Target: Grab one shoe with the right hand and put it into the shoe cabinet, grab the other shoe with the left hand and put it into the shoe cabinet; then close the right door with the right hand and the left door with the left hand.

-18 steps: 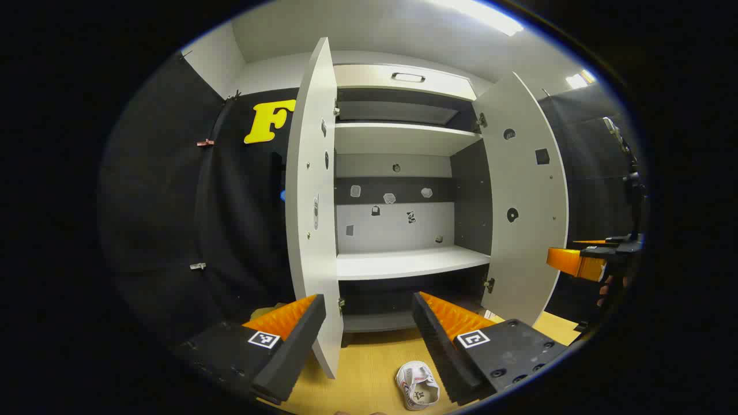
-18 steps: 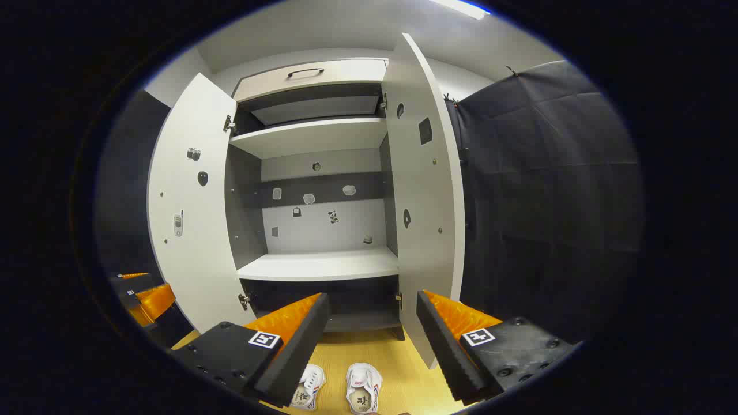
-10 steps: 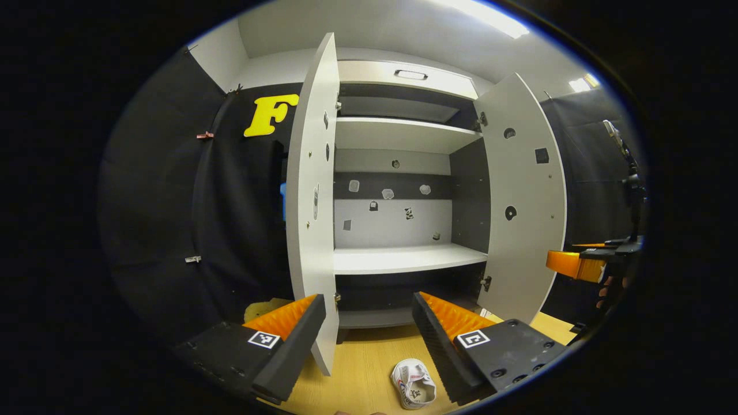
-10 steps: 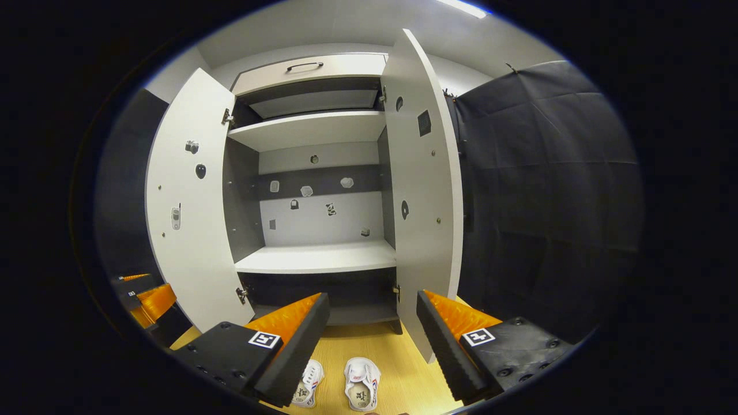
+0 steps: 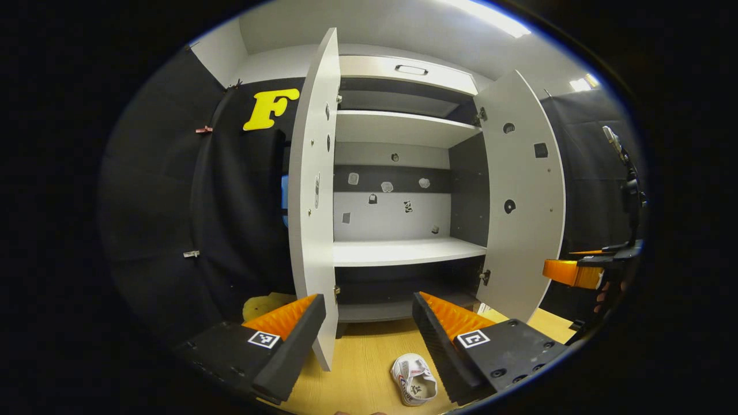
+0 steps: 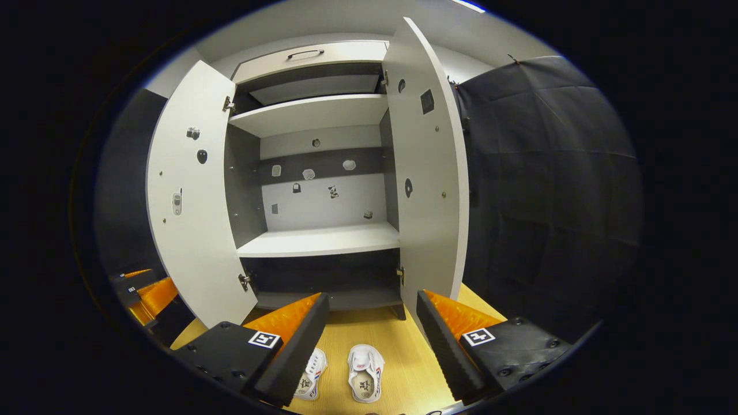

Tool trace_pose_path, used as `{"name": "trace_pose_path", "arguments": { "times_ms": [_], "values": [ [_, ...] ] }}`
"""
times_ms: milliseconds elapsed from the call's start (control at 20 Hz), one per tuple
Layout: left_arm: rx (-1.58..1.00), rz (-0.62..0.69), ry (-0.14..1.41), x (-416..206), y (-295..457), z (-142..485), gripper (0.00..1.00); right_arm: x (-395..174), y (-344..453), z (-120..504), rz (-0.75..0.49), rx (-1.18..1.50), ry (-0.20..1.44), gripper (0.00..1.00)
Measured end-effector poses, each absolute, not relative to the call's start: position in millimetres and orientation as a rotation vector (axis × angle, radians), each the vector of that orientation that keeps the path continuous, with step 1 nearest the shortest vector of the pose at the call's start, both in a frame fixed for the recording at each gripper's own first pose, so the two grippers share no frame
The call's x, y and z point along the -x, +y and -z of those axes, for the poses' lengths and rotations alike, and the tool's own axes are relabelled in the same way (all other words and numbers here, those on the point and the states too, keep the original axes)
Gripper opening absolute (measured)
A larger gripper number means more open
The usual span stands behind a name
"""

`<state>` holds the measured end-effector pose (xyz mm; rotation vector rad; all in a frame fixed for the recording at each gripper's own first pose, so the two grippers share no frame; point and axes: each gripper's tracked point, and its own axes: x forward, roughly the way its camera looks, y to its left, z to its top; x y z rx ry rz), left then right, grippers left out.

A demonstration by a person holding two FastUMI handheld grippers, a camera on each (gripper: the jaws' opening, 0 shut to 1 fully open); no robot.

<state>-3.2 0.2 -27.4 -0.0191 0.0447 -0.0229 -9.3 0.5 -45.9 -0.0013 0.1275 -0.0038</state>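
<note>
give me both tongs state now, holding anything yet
Left tongs: open, holding nothing.
Right tongs: open, holding nothing; both shoes lie on the floor.

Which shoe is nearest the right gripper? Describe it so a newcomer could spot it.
Start at the open white shoe cabinet; in front of it, on the wooden floor, lie two white shoes. In the right gripper view, the target shoe lies in full view between the open right gripper's fingers, while the other shoe is partly hidden behind one finger.
</note>
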Motion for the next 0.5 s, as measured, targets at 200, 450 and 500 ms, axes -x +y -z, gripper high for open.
{"name": "trace_pose_path", "arguments": {
  "times_ms": [200, 450, 500],
  "values": [
    [0.015, 0.025, 0.054, 5, -2, 33, 0.95, 9, 2, 63, -0.006, -0.001, 0.179, 0.99],
    [0.014, 0.029, 0.070, 7, -2, 40, 0.95, 8, 5, 85, -0.013, 0.001, 0.238, 0.99],
    [0.014, 0.032, 0.077, 7, -3, 42, 0.95, 7, 6, 91, -0.017, 0.002, 0.252, 0.99]
  ]
}}
